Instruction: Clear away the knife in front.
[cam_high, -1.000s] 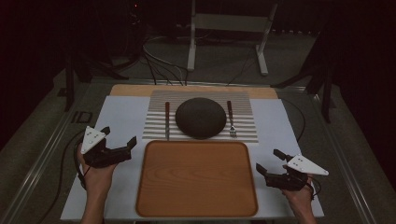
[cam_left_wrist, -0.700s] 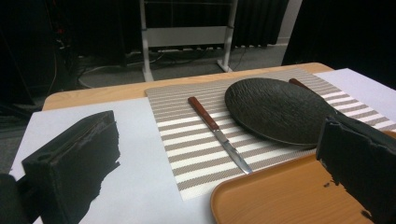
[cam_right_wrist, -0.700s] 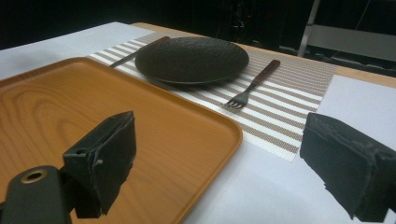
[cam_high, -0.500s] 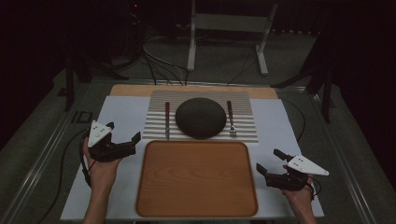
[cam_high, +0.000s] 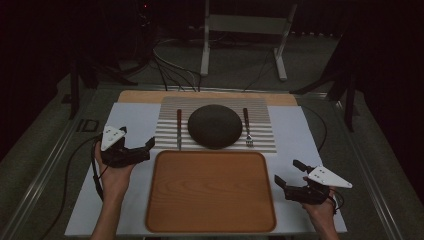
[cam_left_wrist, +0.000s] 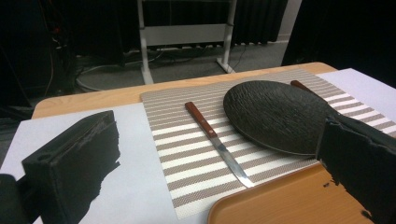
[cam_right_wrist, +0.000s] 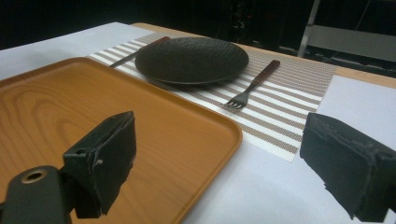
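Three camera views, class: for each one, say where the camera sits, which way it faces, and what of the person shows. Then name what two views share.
High view: above the person's side, facing forward and down on the wooden tray; both forearms show, with the left hand-held gripper and right hand-held gripper.
Left gripper view: on the left hand-held gripper, facing the knife and black plate; its own open jaws show.
Right gripper view: on the right hand-held gripper, facing across the tray to the fork; its own open jaws show.
Shared: plate, tray, striped placemat.
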